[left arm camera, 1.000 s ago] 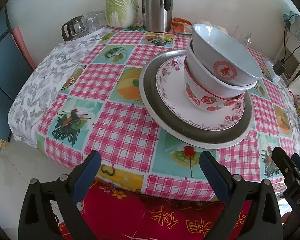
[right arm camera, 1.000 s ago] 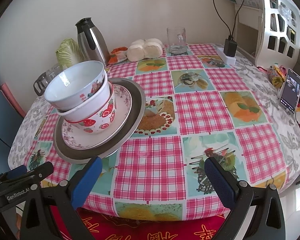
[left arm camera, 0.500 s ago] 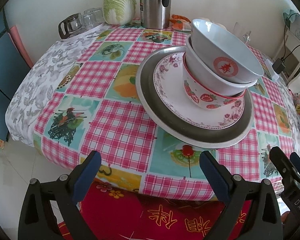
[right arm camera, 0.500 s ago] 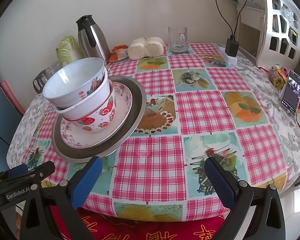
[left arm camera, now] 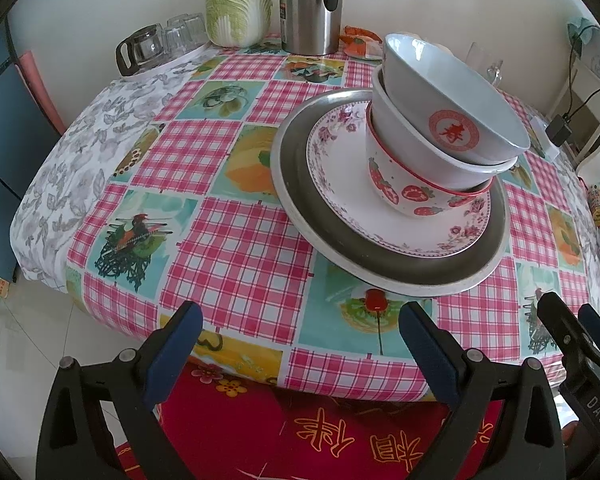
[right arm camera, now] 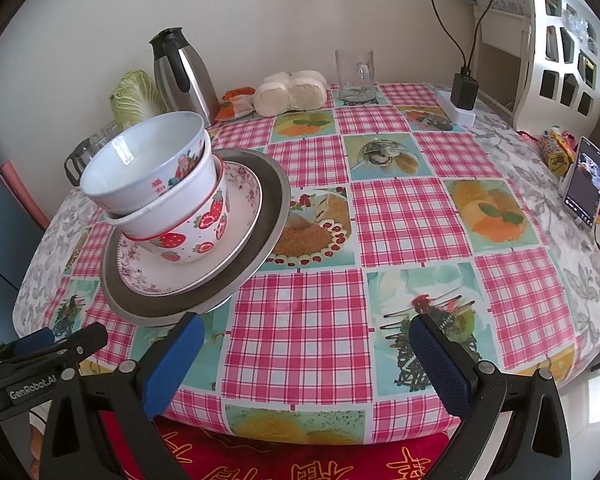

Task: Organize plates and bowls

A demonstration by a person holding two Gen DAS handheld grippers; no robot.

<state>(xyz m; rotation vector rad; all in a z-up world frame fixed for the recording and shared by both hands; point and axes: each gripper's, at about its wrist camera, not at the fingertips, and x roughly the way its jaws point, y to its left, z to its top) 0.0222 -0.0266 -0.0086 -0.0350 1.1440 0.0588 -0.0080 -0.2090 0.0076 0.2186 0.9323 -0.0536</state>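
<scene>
Both views have drawn back a touch from the desk (left arm camera: 236, 240) since a second ago; the stack hasn't budged. Left gripper (left arm camera: 300, 344) and right gripper (right arm camera: 304, 354): jaws wide apart, empty. Bowls (left arm camera: 440, 140) nest on plates (left arm camera: 340, 216), one o'clock of left gripper.

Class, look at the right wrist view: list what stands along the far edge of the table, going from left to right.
Cabbage → steel thermos jug → orange snack packet → white buns → glass mug → black charger on its white power strip.
</scene>
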